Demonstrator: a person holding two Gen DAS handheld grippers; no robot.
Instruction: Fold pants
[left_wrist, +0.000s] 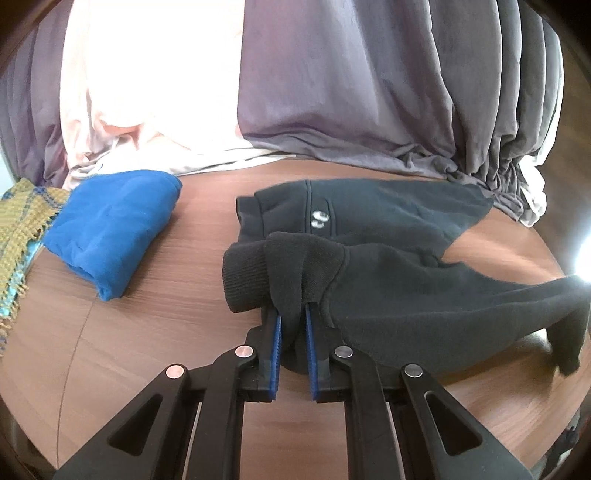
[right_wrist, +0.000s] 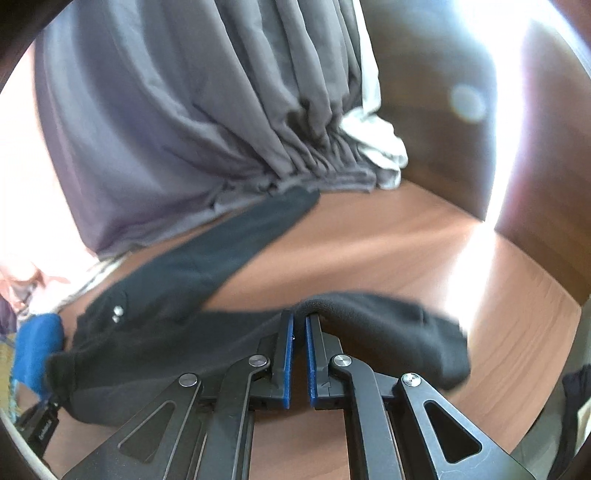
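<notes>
Black fleece pants (left_wrist: 388, 258) on wood-grain table (left_wrist: 166, 314), ribbed cuffs bunched, 2 pale eyelets at waistband. Left gripper (left_wrist: 293, 314): blue serrated pads clamped on cuff, fabric lifted. Right gripper (right_wrist: 299, 321): jaws nearly together, pinching pants edge.

Left view only: folded blue cloth (left_wrist: 114, 229), fringed woven scarf (left_wrist: 22, 236). Both views: grey pleated curtain (right_wrist: 184, 110).

A folded bright blue cloth (left_wrist: 114, 229) is seen lying on a brown wood-grain table (left_wrist: 155, 332), beside a fringed yellow-green plaid textile (left_wrist: 22, 229) at the left edge. Behind them, gathered grey curtain fabric (left_wrist: 369, 92) and pale pinkish-white sheeting (left_wrist: 147, 92) are draped.
</notes>
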